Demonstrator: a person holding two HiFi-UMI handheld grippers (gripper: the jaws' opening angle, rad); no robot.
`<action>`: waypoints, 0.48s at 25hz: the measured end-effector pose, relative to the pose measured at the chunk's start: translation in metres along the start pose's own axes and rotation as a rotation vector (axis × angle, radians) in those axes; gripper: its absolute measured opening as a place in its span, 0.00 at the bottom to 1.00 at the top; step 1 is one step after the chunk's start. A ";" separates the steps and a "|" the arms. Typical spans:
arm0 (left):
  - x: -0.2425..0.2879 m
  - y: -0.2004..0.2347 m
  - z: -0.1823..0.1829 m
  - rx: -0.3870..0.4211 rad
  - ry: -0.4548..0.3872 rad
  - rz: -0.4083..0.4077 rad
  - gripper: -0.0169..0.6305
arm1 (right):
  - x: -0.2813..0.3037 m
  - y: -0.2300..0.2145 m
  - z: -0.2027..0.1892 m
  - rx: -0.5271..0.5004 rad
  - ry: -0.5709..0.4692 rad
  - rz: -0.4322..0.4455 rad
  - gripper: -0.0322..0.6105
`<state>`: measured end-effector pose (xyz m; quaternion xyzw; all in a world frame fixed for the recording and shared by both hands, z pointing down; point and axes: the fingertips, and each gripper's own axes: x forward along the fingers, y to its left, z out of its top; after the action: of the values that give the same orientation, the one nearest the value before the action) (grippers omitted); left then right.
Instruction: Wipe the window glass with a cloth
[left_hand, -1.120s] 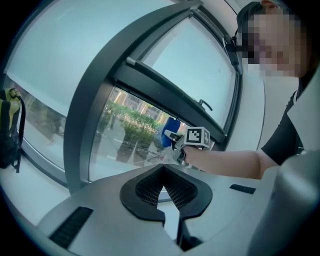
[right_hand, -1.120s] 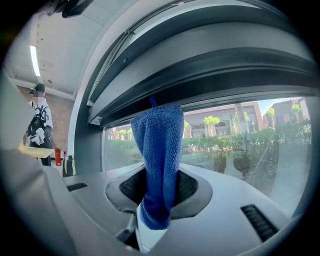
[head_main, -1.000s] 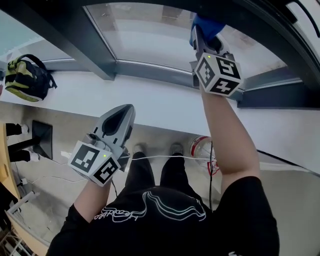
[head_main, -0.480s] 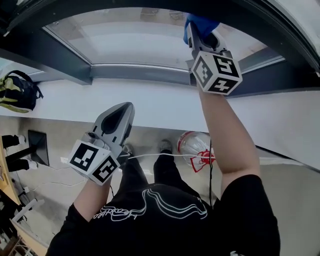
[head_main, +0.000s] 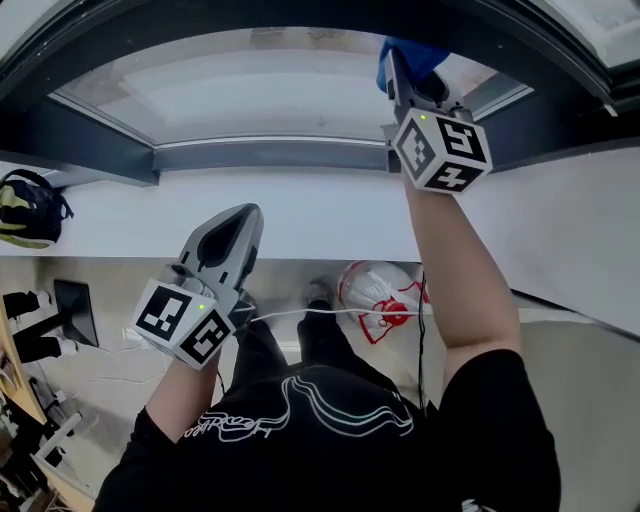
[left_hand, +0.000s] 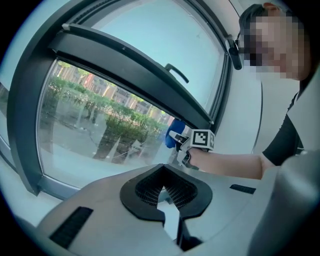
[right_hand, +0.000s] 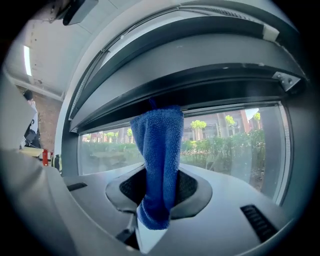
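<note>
The right claw (right_hand: 159, 199) is closed on a blue fluffy microfibre cloth (right_hand: 160, 145), which stands up from between its jaws. The cloth lies against the large clear window glass (head_main: 250, 90) at its right side, close to the dark grey metal frame (head_main: 270, 155) around the glass. The left claw (head_main: 243, 222) has its jaws together with nothing in them; it is held well apart from the glass, over the white sill (head_main: 330, 210) under the glass
</note>
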<state>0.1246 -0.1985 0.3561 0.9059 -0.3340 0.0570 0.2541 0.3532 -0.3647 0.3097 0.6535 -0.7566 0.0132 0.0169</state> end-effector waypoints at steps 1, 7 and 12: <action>0.004 -0.005 -0.001 0.004 0.002 -0.004 0.03 | -0.005 -0.010 0.001 0.001 -0.004 -0.012 0.20; 0.026 -0.030 -0.002 0.021 0.021 -0.021 0.03 | -0.033 -0.074 0.004 0.020 -0.020 -0.099 0.20; 0.041 -0.052 -0.002 0.033 0.027 -0.039 0.03 | -0.059 -0.133 -0.002 0.054 -0.004 -0.214 0.19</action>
<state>0.1894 -0.1873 0.3474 0.9154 -0.3119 0.0698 0.2446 0.4936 -0.3258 0.3086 0.7307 -0.6820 0.0302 -0.0009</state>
